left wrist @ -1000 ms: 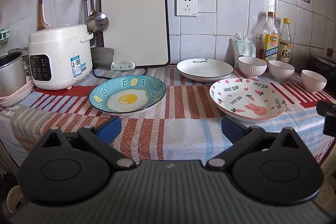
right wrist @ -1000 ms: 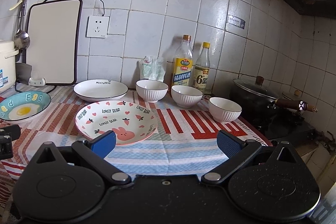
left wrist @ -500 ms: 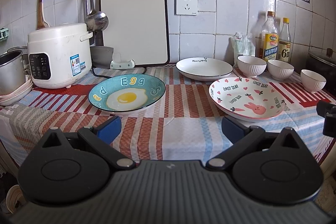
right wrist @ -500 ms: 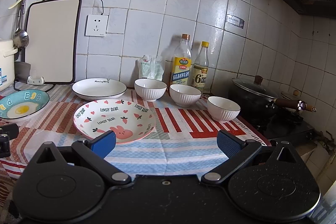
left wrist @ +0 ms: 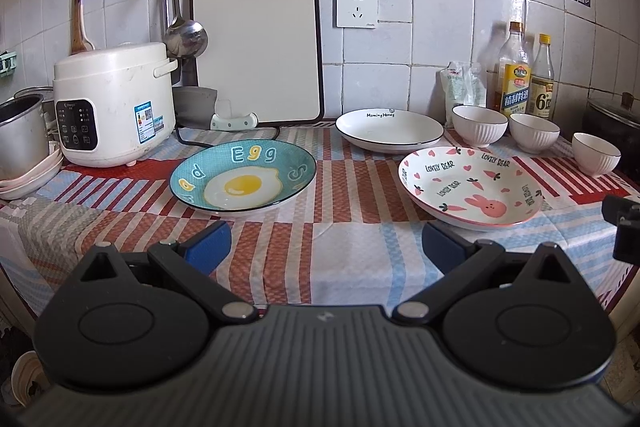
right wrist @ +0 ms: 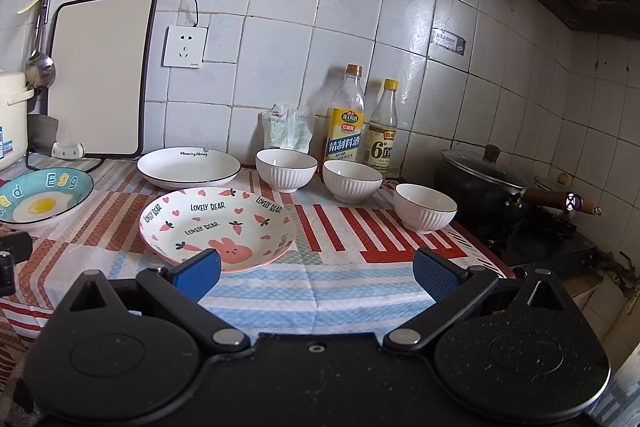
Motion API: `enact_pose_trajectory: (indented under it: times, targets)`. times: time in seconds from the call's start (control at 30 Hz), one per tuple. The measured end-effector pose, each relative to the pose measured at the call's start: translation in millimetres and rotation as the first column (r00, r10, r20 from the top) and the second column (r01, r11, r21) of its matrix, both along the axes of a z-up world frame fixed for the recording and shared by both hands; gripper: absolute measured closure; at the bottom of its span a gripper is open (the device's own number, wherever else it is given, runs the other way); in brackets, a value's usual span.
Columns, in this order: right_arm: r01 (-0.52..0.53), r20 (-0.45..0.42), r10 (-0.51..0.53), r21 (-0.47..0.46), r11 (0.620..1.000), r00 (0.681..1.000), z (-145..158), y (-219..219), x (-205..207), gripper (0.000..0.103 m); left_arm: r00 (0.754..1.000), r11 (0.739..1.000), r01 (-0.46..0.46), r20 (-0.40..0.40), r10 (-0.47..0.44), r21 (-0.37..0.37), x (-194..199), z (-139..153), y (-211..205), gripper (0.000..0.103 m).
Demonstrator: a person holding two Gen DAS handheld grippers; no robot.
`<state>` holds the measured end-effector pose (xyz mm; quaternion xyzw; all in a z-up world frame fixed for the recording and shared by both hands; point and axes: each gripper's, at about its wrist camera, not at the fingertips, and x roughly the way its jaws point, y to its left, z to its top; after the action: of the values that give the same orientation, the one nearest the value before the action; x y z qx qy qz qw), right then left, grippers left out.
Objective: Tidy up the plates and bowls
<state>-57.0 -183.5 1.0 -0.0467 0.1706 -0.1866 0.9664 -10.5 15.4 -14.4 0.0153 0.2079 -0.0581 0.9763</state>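
Checked cloth (left wrist: 320, 259) over the counter — woven, matt, creased. On the cloth: egg plate (left wrist: 243, 177), rabbit plate (left wrist: 472, 189), three ribbed bowls (right wrist: 349, 180) — glazed ceramic, glossy. Behind the cloth: wall tiles (right wrist: 276, 63) glossy; ladle (left wrist: 186, 35) polished metal; rice cooker (left wrist: 114, 103) smooth plastic, scuffed.

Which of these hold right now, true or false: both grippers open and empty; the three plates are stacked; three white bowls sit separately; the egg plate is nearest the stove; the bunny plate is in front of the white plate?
1. Left gripper and right gripper are open and empty. True.
2. The plates are stacked. False: egg plate, bunny plate and white plate lie apart.
3. Three white bowls sit separately. True.
4. Egg plate is nearest the stove. False: it lies by the rice cooker.
5. Bunny plate is in front of the white plate. True.
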Motion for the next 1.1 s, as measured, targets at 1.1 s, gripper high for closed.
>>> enact_pose_trajectory:
  times: [1.1]
  targets:
    - [-0.652,-0.024,0.687,0.290,0.700,0.727,5,91,140,0.012,0.970,0.983,0.177,-0.180,-0.165,0.055,132,37,129,0.006]
